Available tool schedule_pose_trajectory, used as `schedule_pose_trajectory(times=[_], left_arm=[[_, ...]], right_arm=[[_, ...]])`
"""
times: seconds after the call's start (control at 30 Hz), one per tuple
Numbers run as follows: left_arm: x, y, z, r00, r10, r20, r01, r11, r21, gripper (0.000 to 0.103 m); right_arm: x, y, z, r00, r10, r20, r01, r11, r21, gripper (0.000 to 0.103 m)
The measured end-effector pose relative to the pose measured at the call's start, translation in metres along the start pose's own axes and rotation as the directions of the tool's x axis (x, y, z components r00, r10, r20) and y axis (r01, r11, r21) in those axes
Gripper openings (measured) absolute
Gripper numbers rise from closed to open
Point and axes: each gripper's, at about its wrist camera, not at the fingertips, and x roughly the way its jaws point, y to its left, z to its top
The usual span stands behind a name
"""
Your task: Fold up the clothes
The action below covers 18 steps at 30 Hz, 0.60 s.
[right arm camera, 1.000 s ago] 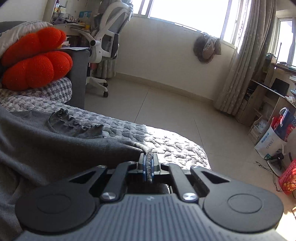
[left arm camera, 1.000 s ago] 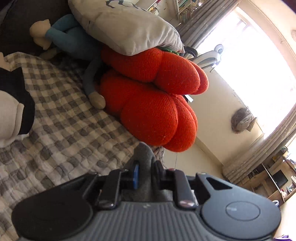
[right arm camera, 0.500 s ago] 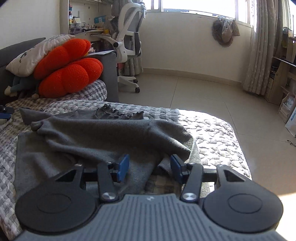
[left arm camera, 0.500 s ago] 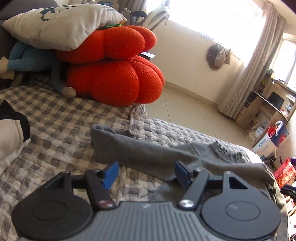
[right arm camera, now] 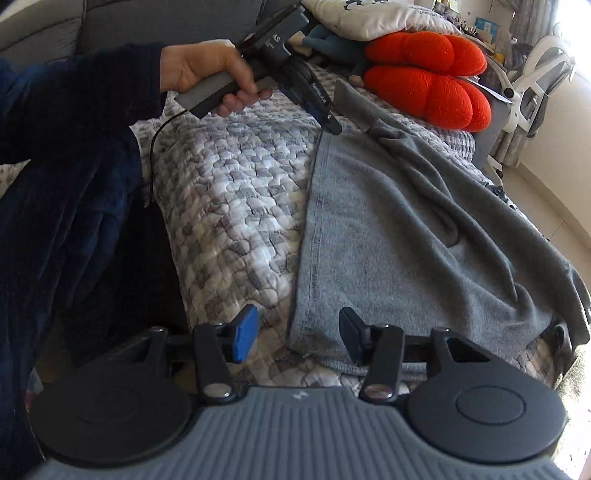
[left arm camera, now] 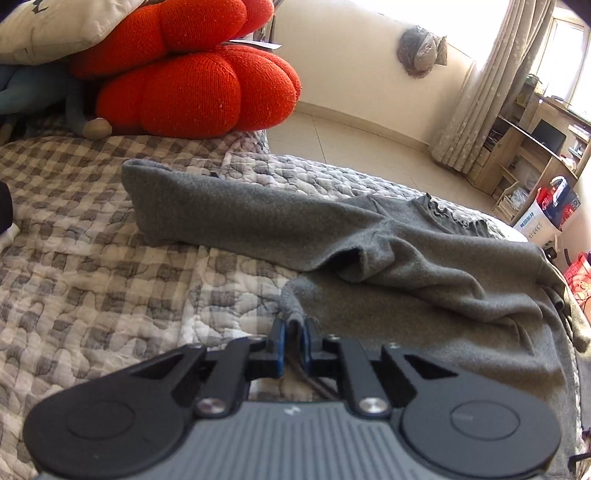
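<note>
Grey garment; left gripper shows unreadable white lettering.

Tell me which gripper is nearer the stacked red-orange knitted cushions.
Left. The left gripper pinches the grey garment's far corner, close to the cushions; the right gripper, jaws closing, straddles the near corner.

pale pillow cut by top edge, blue plush toy mostly hidden beneath it
</note>
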Motion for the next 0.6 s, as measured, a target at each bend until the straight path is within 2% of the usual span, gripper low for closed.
schedule_pose_trajectory(times=[0.1,0.17,0.23,0.3,0.37,0.4,0.47,0.5,0.53,0.57,0.6], left_arm=[[-0.018,-0.004,0.0,0.999,0.012,0.041,-0.011,1.0,-0.019,0.007],[-0.044,-0.01,0.0,0.995,-0.008,0.098,0.012,0.999,-0.045,0.007],[-0.077,-0.017,-0.003,0.985,-0.059,0.164,0.071,0.995,-0.069,0.007],[-0.112,-0.023,-0.013,0.967,-0.119,0.224,0.14,0.987,-0.079,0.007],[-0.143,-0.031,-0.029,0.948,-0.173,0.269,0.193,0.98,-0.051,0.007],[-0.156,-0.035,-0.038,0.939,-0.201,0.279,0.215,0.976,-0.022,0.007],[-0.169,-0.041,-0.051,0.929,-0.256,0.267,0.261,0.965,0.015,0.009],[-0.173,-0.041,-0.056,0.923,-0.289,0.256,0.292,0.956,0.027,0.013],[-0.175,-0.04,-0.057,0.921,-0.298,0.252,0.301,0.953,0.029,0.019],[-0.175,-0.039,-0.056,0.922,-0.293,0.254,0.297,0.955,0.025,0.023],[-0.175,-0.036,-0.054,0.924,-0.277,0.264,0.282,0.959,0.02,0.032]], right_arm=[[-0.008,-0.008,-0.005,1.0,-0.022,0.013,0.022,1.0,0.004,0.015],[-0.028,-0.018,-0.007,0.995,-0.056,0.077,0.053,0.998,0.044,0.014],[-0.053,-0.03,-0.011,0.983,-0.084,0.164,0.068,0.993,0.101,0.014],[-0.082,-0.042,-0.019,0.956,-0.089,0.281,0.043,0.985,0.166,0.014],[-0.112,-0.052,-0.032,0.91,-0.082,0.405,-0.008,0.976,0.217,0.011],[-0.128,-0.057,-0.038,0.881,-0.082,0.465,-0.037,0.97,0.24,0.011],[-0.145,-0.063,-0.05,0.848,-0.077,0.525,-0.072,0.964,0.257,0.011],[-0.148,-0.066,-0.053,0.841,-0.074,0.536,-0.081,0.962,0.261,0.011],[-0.147,-0.07,-0.055,0.844,-0.084,0.529,-0.078,0.958,0.275,0.011],[-0.144,-0.074,-0.056,0.851,-0.1,0.516,-0.068,0.953,0.296,0.016],[-0.141,-0.078,-0.058,0.857,-0.116,0.502,-0.058,0.947,0.317,0.022]])
